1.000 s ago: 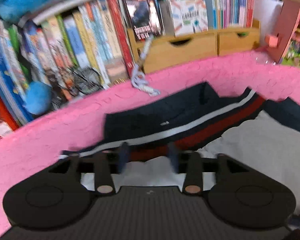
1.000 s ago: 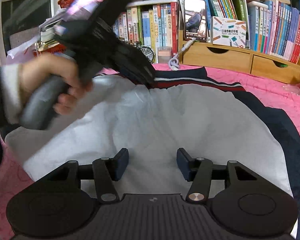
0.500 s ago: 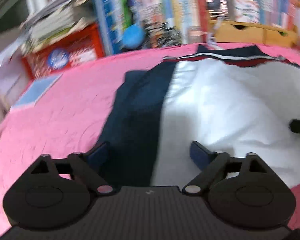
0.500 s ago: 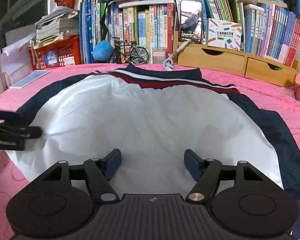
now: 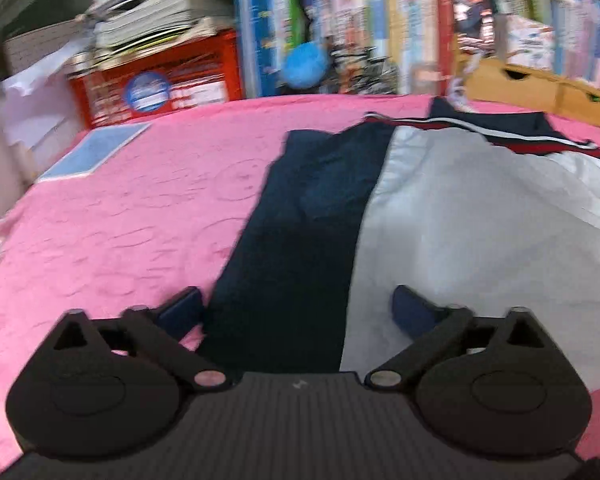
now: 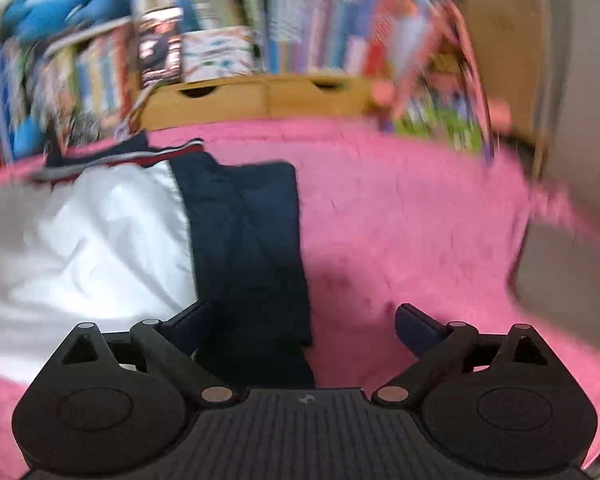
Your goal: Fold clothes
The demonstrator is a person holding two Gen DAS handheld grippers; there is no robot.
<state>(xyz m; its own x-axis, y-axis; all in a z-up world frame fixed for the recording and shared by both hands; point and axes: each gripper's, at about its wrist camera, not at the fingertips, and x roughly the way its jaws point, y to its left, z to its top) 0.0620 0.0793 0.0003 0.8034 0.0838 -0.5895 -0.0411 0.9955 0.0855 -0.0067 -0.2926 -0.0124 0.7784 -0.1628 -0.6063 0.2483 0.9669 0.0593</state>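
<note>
The left gripper (image 5: 296, 308) hangs low over a pink bedspread (image 5: 132, 224) with its jaws spread wide, gripping nothing. Between its fingers lies the navy sleeve (image 5: 300, 240) of a jacket (image 5: 480, 220), whose white body spreads to the right (a red and white stripe crosses its far edge). Beyond stand a red crate (image 5: 160, 84), blurred books (image 5: 380, 28) and a wooden drawer box (image 5: 540, 88).

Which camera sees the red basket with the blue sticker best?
The left wrist view. The red basket sits at the pink bed's far edge there, sticker facing us, papers piled on top. The right wrist view shows only a blurry red sliver at its left edge, maybe the basket.
</note>
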